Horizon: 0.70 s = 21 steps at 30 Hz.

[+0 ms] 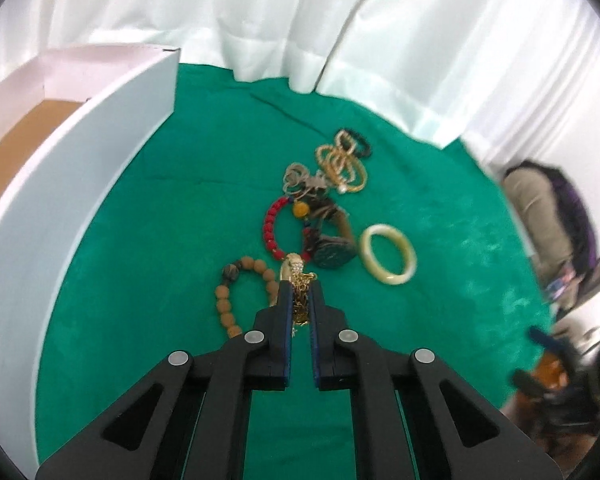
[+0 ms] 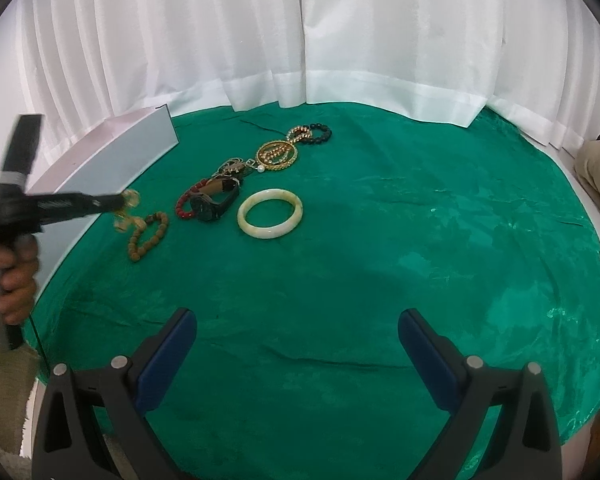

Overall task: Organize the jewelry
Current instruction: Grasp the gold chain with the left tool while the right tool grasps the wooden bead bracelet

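Through my left wrist camera, my left gripper (image 1: 300, 286) is pinched almost closed on a gold chain (image 1: 299, 300), whose links bunch between the pads while a jewelled clasp end pokes out past the tips. The white box (image 1: 80, 168) is the landmark: it lies to the left of my jaws, its long wall running away from me, its brown floor visible beyond that wall. So the coming move, I judge, is a swing leftward over the wall. Right of the box, the remaining pieces lie on the green cloth (image 1: 160, 220): a brown bead bracelet (image 1: 240, 292) just beside my tips, a red bead bracelet (image 1: 278, 222) farther out, and a pale bangle (image 1: 388, 254) farthest from the box. Through my right wrist camera, my right gripper (image 2: 298, 344) hangs wide open, holding nothing, well apart from the box at far left. The left gripper (image 2: 120, 202) is blurred there, right beside the box wall, so it is the nearer one.
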Motion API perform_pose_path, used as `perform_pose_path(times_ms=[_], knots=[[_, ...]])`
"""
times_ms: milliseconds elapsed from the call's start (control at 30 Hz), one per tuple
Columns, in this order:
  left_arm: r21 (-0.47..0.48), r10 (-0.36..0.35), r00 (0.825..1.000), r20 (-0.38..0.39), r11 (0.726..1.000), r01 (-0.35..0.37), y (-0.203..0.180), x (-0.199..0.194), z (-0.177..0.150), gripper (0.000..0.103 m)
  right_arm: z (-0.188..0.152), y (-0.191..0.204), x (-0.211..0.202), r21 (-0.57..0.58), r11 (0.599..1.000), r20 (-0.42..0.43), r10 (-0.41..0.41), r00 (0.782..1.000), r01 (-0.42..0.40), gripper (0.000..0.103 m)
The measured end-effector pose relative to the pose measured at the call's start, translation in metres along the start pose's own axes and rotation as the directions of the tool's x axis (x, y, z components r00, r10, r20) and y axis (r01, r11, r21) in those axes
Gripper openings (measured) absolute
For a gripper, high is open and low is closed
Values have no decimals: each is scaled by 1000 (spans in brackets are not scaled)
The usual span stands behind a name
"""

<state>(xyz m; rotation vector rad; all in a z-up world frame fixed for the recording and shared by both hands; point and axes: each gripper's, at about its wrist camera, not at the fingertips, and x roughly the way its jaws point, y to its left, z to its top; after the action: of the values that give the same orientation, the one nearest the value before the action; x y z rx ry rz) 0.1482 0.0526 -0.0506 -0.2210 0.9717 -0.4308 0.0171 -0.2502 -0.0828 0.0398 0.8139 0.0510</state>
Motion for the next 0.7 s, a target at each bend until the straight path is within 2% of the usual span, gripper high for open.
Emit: perform_pose_path(times_ms=[100, 200, 267, 333, 367, 400, 433, 467, 500, 533, 600, 633, 700], knots=[[-44, -30, 999, 25, 999, 31, 7, -18, 0, 5, 1, 5, -1, -9, 1000, 2, 17, 1000, -17, 103], [-72, -14, 998, 63, 997, 18, 12, -42, -7, 5, 5, 12, -2, -28, 998, 10, 57, 998, -57, 103], [-75, 22, 996, 82, 997, -16, 13, -52, -11, 5, 11, 21, 2, -47, 990, 11, 131, 991, -131, 103], [-76, 92, 990, 104, 994, -84, 13, -67, -19, 5, 20, 32, 13, -40, 970, -12, 239, 971, -239, 102], [-78, 120, 987, 111, 991, -112, 14, -72, -23, 5, 27, 39, 25, -33, 957, -46, 286, 957, -288, 102], [-80, 139, 984, 114, 988, -130, 16, -77, -25, 5, 33, 48, 37, -31, 946, -88, 318, 944, -321, 96], [-84, 164, 980, 117, 984, -154, 18, -82, -29, 5, 41, 60, 51, -28, 931, -131, 358, 924, -364, 76], [-88, 176, 977, 120, 982, -166, 19, -85, -31, 5, 52, 75, 71, -12, 905, -186, 417, 890, -426, 66], [-91, 187, 975, 122, 980, -176, 21, -87, -34, 5, 61, 88, 87, 16, 886, -227, 454, 862, -463, 51], [-96, 203, 971, 124, 977, -192, 23, -89, -37, 5, 70, 99, 104, 57, 874, -263, 480, 837, -483, 45], [-105, 232, 964, 130, 970, -219, 27, -93, -41, 5, 86, 123, 137, 134, 848, -315, 528, 789, -513, 44], [-114, 241, 961, 133, 967, -226, 31, -94, -42, 5, 96, 137, 156, 158, 845, -335, 533, 777, -511, 43], [-130, 250, 958, 139, 964, -232, 37, -98, -46, 5, 109, 157, 182, 178, 863, -367, 504, 782, -473, 40]])
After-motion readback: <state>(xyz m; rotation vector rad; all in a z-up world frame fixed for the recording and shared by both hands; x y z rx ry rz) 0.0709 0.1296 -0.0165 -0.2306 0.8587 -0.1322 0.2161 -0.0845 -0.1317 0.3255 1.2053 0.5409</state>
